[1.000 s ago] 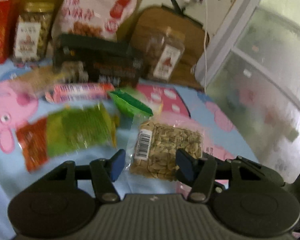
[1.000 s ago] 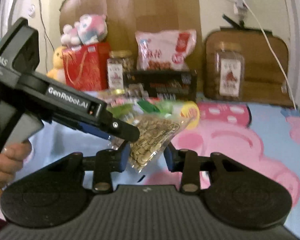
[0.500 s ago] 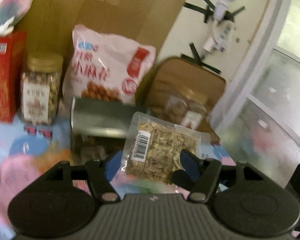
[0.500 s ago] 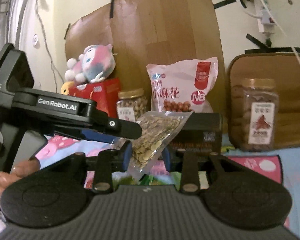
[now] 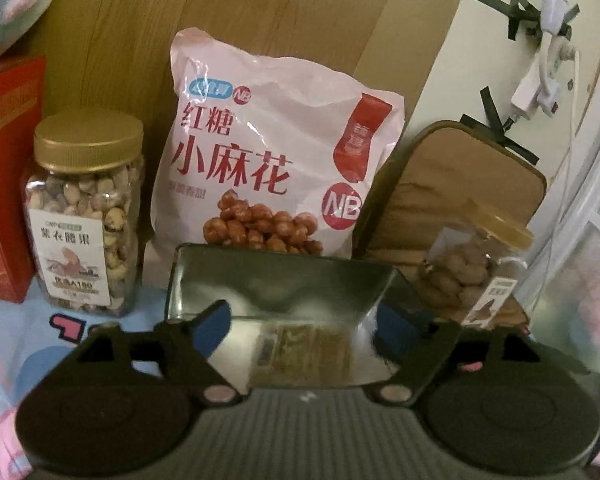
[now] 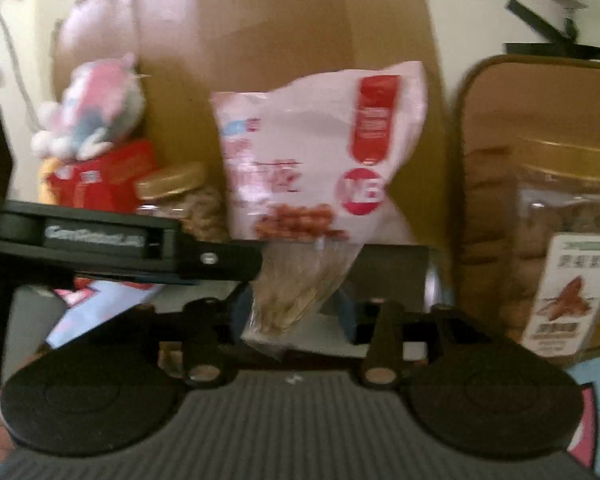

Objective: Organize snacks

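Cardboard backs a cartoon-print sheet [image 5: 16, 344] where jars and a pink bag [image 5: 276, 152] line up behind an open tin [image 5: 284, 280]. Both tools, left [image 5: 300, 330] and right [image 6: 294, 312], are opening, pads apart, over the tin, apparently releasing the seed packet [image 6: 300, 280] so it drops inside.

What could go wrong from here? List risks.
The left hand-held gripper and right hand-held gripper are opening with the seed packet tilted between them above the dark box; it may catch the rim or slide out. The nut jar right of the box stands close; a withdrawing finger could tip it.
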